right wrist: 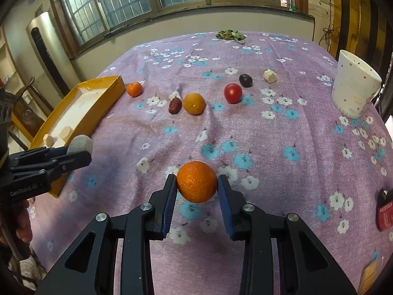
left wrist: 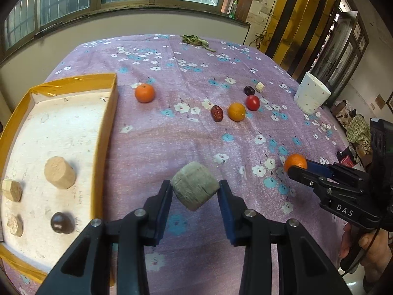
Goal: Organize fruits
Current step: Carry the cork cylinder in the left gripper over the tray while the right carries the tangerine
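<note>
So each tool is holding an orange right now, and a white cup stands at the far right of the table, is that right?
Not quite. Only the right tool holds an orange. The left tool grips a grey-green block, as the left wrist view shows. The white cup does stand at the far right of the table.

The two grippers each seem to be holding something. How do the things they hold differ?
The left gripper holds a grey-green block, dull, rough and faceted with flat sides; the right gripper holds a mandarin, bright orange, round and dimpled. The block is beside the yellow-edged tray; the mandarin is out over the flowered cloth. Both are pinched between blue pads and look lifted off the cloth.
</note>
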